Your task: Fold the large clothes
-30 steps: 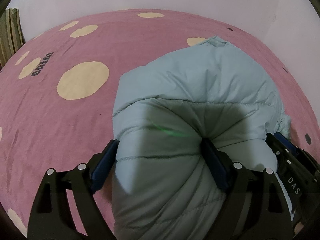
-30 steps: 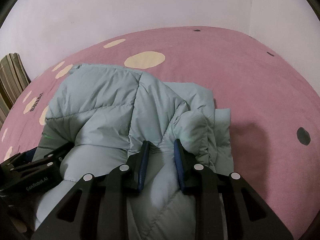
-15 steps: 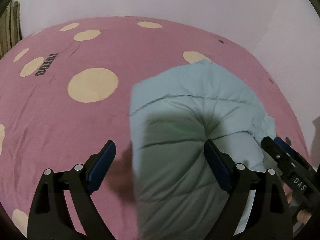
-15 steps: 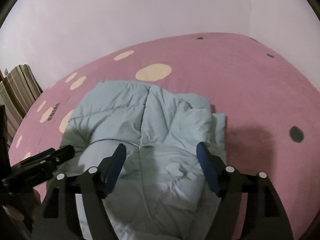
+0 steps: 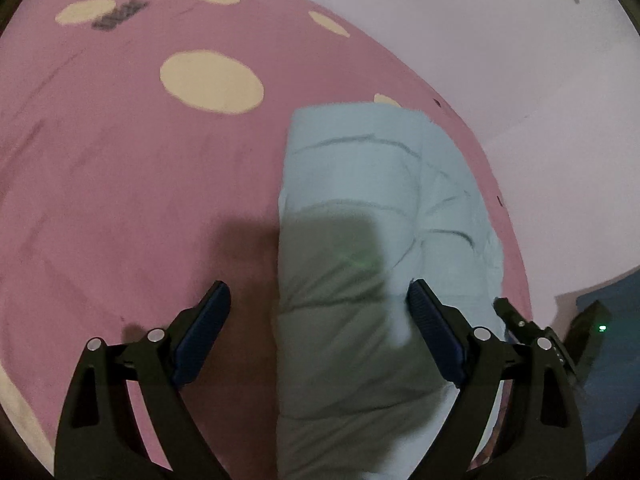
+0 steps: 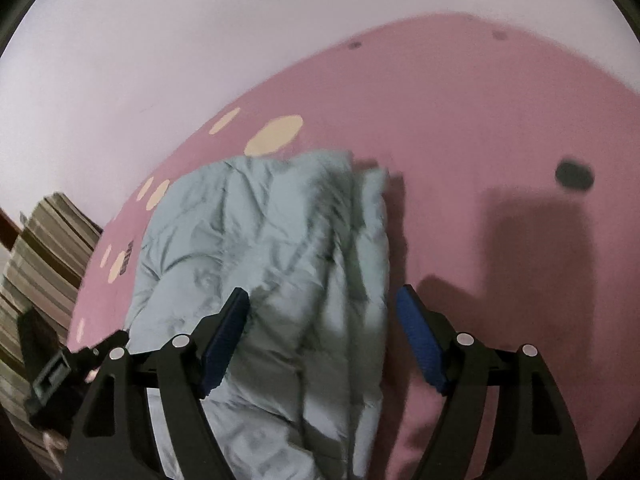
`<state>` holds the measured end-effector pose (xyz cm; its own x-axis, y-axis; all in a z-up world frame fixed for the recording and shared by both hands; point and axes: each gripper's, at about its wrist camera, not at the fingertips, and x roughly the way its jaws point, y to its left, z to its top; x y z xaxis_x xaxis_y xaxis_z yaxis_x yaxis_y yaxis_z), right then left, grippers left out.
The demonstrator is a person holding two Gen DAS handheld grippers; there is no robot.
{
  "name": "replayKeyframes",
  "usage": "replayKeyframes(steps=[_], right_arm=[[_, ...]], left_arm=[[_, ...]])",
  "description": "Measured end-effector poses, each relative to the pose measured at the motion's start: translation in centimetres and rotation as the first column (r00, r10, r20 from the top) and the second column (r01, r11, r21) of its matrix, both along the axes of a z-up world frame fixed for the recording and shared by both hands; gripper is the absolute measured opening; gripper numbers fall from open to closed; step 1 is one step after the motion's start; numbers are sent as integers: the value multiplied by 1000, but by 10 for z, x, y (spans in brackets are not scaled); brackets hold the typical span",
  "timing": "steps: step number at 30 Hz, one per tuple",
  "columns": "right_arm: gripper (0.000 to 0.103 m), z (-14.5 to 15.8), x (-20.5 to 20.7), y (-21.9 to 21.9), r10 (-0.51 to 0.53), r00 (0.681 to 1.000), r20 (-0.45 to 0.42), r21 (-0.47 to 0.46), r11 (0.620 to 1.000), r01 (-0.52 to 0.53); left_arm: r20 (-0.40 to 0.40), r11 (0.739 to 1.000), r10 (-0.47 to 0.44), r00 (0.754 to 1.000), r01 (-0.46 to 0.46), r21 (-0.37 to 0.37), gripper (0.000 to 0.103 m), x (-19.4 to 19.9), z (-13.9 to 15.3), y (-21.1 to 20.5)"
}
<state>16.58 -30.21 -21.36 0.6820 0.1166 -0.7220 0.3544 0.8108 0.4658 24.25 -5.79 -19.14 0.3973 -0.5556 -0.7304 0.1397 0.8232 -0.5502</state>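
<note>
A light blue puffy quilted jacket (image 5: 360, 240) lies folded into a long bundle on the pink bed cover (image 5: 120, 200). It also shows in the right wrist view (image 6: 280, 260). My left gripper (image 5: 318, 320) is open and empty, raised above the jacket's near left edge. My right gripper (image 6: 322, 320) is open and empty, raised above the jacket's near right edge. The right gripper's tip (image 5: 528, 332) shows at the right of the left wrist view. The left gripper (image 6: 60, 364) shows at the lower left of the right wrist view.
The pink cover has cream spots (image 5: 212, 80) and a few small dark dots (image 6: 574, 174). A pale wall (image 6: 200, 40) runs behind the bed. A striped pillow or cushion (image 6: 40, 260) lies at the left. A dark box with a green light (image 5: 592, 332) sits at the right.
The right gripper, shut on a jacket fold one second ago, has opened and let go. Both grippers have lifted and pulled back. The jacket has settled flat on the bed.
</note>
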Motion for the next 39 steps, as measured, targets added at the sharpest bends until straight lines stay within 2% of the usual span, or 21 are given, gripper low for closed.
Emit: replayKeyframes(steps=[5, 10, 13, 14, 15, 16, 17, 19, 22, 25, 29, 34, 39], right_arm=[[83, -22, 0, -5, -18, 1000, -8, 102, 995, 18], [86, -25, 1, 2, -12, 1000, -7, 75, 997, 13], [84, -27, 2, 7, -4, 1000, -13, 61, 998, 5], [82, -27, 2, 9, 1, 1000, -13, 59, 998, -1], [80, -27, 1, 9, 5, 1000, -14, 57, 998, -4], [73, -27, 1, 11, 11, 1000, -14, 58, 998, -10], [59, -27, 1, 12, 20, 1000, -13, 70, 997, -19], [54, -30, 3, 14, 38, 999, -13, 121, 992, -36], [39, -31, 7, 19, 57, 998, -7, 141, 988, -55], [30, -23, 9, 28, 72, 997, 13, 120, 990, -73], [25, -10, 11, 37, 80, 996, 50, 94, 992, -85], [24, 8, 24, 51, 110, 988, 107, 84, 989, -119], [24, 24, 62, 75, 162, 973, 162, 87, 980, -178]], left_arm=[[-51, 996, -2, 999, -3, -85, 94, 2, -14, -1], [-35, 996, -27, 999, 23, -88, 96, 5, -19, -11], [-32, 994, -62, 998, 59, -93, 94, 7, -21, -21], [-32, 993, -70, 997, 66, -98, 84, 8, -22, -23], [-35, 991, -81, 996, 77, -110, 79, 5, -22, -24], [-48, 988, -90, 995, 83, -131, 75, 6, -24, -25], [-57, 987, -89, 994, 80, -140, 74, 8, -25, -26], [-56, 987, -94, 994, 85, -137, 67, 6, -25, -26], [-40, 987, -103, 994, 97, -127, 55, 4, -21, -26], [-18, 988, -106, 994, 103, -111, 45, 1, -14, -30], [13, 989, -107, 994, 108, -98, 37, -2, -1, -34], [56, 992, -82, 995, 87, -91, 35, 3, 19, -23], [112, 997, -26, 993, 34, -74, 35, 22, 40, 1]])
